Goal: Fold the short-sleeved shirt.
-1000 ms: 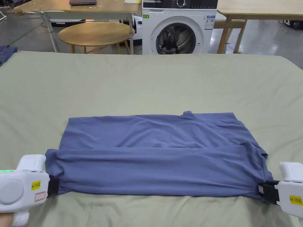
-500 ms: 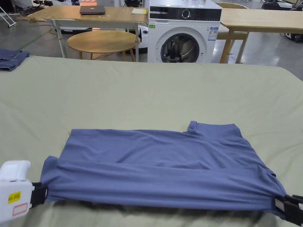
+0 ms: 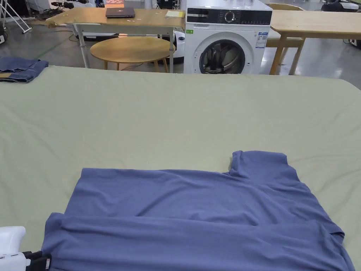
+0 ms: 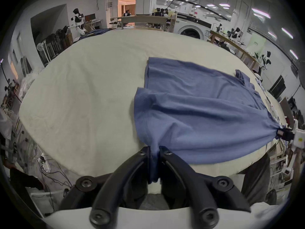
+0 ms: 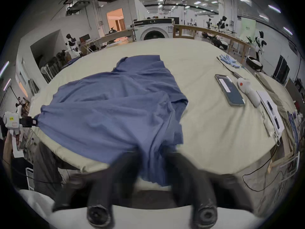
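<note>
Blue short-sleeved shirt (image 3: 197,218) lies sideways on the green-covered bench (image 3: 176,113), collar end toward the right, far sleeve (image 3: 259,164) flat on the cover. Near long edge is folded over the body as a band.

Left tool (image 4: 154,150): jaws closed tight on the shirt's hem-side corner, cloth bunched between them. Right tool (image 5: 152,153): own jaws blurred, cloth pinched between them at the shoulder-side corner; from the left gripper view it also grips the stretched corner (image 4: 280,132).

Change over the last second: the held edge has been drawn toward the person, shirt now close to the near bench edge, fabric taut between the tools.

Judgement: repositioning and tensioning before the next lengthwise fold; fold is only partly done.

Phone (image 5: 229,90) sits well to the right, apart from the shirt.
</note>
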Demonstrator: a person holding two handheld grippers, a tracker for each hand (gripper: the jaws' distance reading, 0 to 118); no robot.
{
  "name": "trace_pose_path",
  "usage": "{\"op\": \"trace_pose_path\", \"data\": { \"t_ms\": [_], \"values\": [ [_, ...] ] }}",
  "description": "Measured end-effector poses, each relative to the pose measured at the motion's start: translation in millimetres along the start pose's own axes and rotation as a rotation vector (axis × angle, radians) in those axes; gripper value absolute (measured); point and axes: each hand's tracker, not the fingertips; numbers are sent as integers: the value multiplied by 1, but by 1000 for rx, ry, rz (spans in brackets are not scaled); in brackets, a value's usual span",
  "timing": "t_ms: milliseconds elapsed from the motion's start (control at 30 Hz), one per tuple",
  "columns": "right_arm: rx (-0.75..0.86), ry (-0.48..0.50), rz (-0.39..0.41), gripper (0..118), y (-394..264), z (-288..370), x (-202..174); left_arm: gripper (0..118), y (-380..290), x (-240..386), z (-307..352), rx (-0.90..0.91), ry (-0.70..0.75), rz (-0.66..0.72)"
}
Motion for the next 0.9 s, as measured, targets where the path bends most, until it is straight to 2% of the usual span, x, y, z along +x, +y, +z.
{"op": "trace_pose_path", "data": {
  "t_ms": [33,67,100,133,233,267,300,333,367,400,433,533,600,667,733,767,900],
  "values": [
    [18,-21,-2,72,3,1,0,30,4,-1,3,21,-11,2],
    [28,-35,-11,102,9,2,1,70,10,-2,6,36,-8,-4],
    [53,-22,-26,112,14,5,3,104,17,-3,8,55,-12,-21],
    [97,-8,-59,112,21,8,5,117,26,-4,10,83,-13,-28],
    [131,-15,-86,112,52,0,9,114,60,2,13,129,-14,-20],
    [142,-35,-83,108,61,-1,6,107,73,4,8,133,-21,-19],
    [144,-33,-75,101,72,-7,5,89,86,6,3,140,-24,-16],
    [153,-30,-73,63,83,-13,4,46,100,11,-4,140,-23,-20],
    [159,-33,-75,12,93,-19,2,14,112,14,-13,141,-17,-33],
    [159,-34,-64,0,102,-27,2,1,125,18,-25,135,11,-55],
    [186,-62,-34,0,109,-36,-1,1,137,20,-40,126,18,-73],
    [157,-48,-29,0,127,-63,-5,1,168,24,-79,66,0,-56],
    [136,-59,-16,0,136,-81,-6,9,185,23,-107,50,27,-42],
    [121,-71,-3,0,144,-92,-4,28,199,20,-131,10,95,-22],
    [108,-72,-10,0,147,-103,-1,114,204,14,-157,-57,103,-12],
    [102,-71,-13,0,149,-107,2,117,206,13,-163,-47,103,-5],
    [62,-88,-5,0,153,-125,7,116,206,16,-185,-88,145,-14]
  ]
}}
